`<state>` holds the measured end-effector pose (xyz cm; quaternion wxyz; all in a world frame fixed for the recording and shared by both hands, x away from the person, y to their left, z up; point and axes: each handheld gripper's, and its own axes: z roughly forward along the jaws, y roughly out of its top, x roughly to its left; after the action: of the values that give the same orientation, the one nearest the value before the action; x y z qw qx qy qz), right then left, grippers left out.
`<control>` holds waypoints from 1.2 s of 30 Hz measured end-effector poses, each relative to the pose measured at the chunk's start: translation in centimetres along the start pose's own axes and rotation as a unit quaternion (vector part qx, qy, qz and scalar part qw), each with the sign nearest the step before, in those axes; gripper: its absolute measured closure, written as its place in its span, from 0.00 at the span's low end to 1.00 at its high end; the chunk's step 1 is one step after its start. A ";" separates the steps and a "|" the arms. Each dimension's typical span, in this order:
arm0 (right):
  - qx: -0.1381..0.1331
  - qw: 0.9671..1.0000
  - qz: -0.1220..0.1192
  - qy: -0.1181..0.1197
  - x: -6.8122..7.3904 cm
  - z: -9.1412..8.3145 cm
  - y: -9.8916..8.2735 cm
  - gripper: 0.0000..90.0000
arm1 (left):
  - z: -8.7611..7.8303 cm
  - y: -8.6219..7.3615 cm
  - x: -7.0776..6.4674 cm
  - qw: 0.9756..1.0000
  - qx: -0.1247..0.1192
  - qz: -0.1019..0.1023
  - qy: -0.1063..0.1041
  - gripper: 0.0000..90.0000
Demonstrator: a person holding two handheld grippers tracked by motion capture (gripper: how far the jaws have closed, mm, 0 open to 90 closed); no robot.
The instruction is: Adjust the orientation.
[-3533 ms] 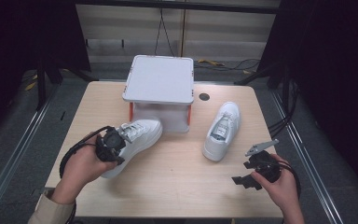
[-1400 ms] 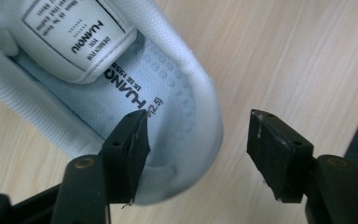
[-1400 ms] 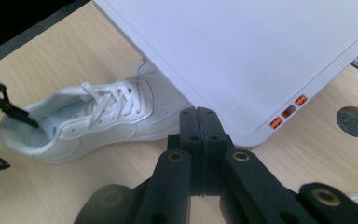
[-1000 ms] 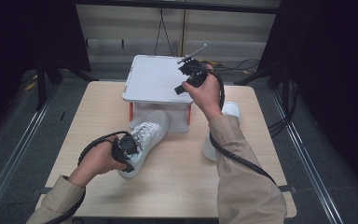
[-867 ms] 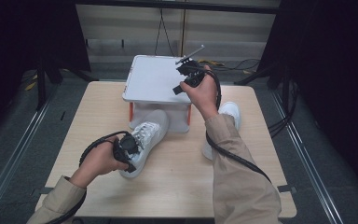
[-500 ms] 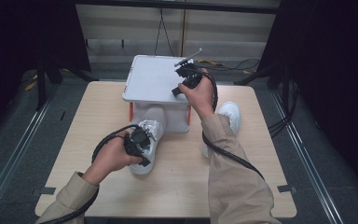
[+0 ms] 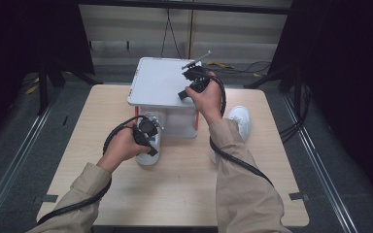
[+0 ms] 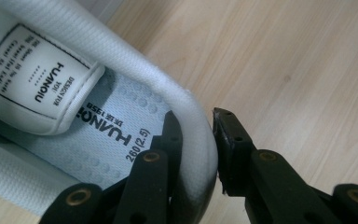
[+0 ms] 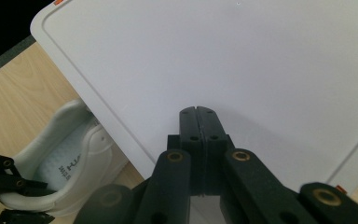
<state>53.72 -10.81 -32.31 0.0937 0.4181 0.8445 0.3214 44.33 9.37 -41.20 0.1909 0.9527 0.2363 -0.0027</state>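
Left gripper (image 8: 196, 135): pinches the heel of the white shoe (image 8: 98, 116), middle of the high view.
Right gripper (image 9: 198, 112): jaws closed tight, empty, over the white lid (image 9: 242, 56), upper middle.

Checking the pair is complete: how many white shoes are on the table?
2. One shoe sits at the white box's front, its heel gripped by the left gripper; the other shoe lies right of the box, partly behind the right arm.

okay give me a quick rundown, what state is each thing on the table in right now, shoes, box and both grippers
Left shoe: upright, toe going into the box's open front, heel gripped.
Right shoe: upright on the table beside the box, untouched.
Box: front open.
Lid: level on top of the box.
Left gripper: clamped on the left shoe's heel wall.
Right gripper: shut, tips on the lid.
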 end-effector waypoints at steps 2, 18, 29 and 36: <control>-0.002 1.000 0.000 0.002 0.0 0.1 0.0 1.00 | 0.0 0.0 -0.1 1.000 0.000 0.007 0.004 0.83; -0.016 1.000 0.011 -0.003 0.2 0.2 -0.3 1.00 | -3.5 -0.1 -1.4 0.996 -0.052 0.048 0.045 0.65; -0.017 1.000 0.016 0.002 0.0 0.2 -0.3 1.00 | -2.9 -2.8 -4.5 0.997 0.007 0.072 0.000 1.00; -0.017 1.000 0.015 0.004 0.0 0.2 -0.3 1.00 | -0.7 -3.8 -4.4 0.997 0.035 0.072 0.001 1.00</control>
<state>53.65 -10.86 -32.65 0.0922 0.4282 0.8328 0.3386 38.69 10.73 -41.48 0.1573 0.9733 0.1673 0.0039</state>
